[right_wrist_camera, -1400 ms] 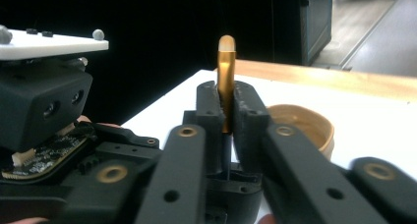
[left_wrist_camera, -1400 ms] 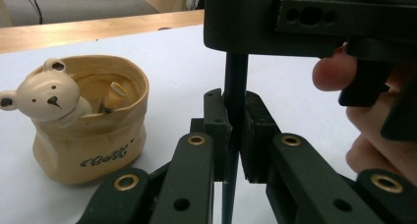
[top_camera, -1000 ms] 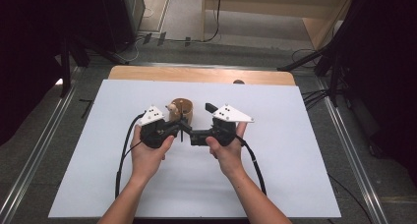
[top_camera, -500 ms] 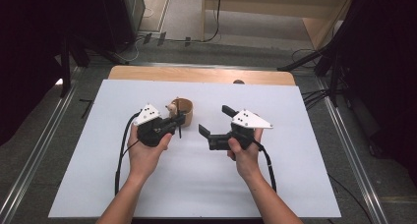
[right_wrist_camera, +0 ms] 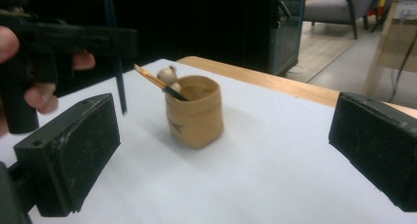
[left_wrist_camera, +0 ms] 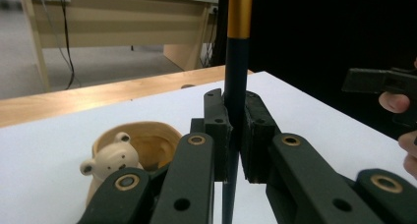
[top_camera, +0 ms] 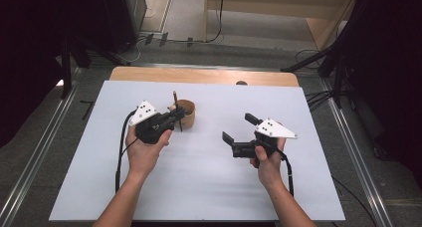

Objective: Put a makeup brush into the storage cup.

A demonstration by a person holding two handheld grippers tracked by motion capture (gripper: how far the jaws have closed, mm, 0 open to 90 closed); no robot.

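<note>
A cup (top_camera: 186, 113) is being supported by the table (top_camera: 209, 187) left of centre, towards the far edge, with a pencil (right_wrist_camera: 156, 81) leaning inside it and a bear figure (left_wrist_camera: 112, 161) attached at its rim. The left gripper (top_camera: 171, 120) is being held just beside the cup on its near-left side, and a second pencil (left_wrist_camera: 235, 81) is being kept upright between its jaws, just in front of the cup. The right gripper (top_camera: 238, 128) is being held well apart to the right, over a bare part of the table, with its jaws directed back towards the cup.
</note>
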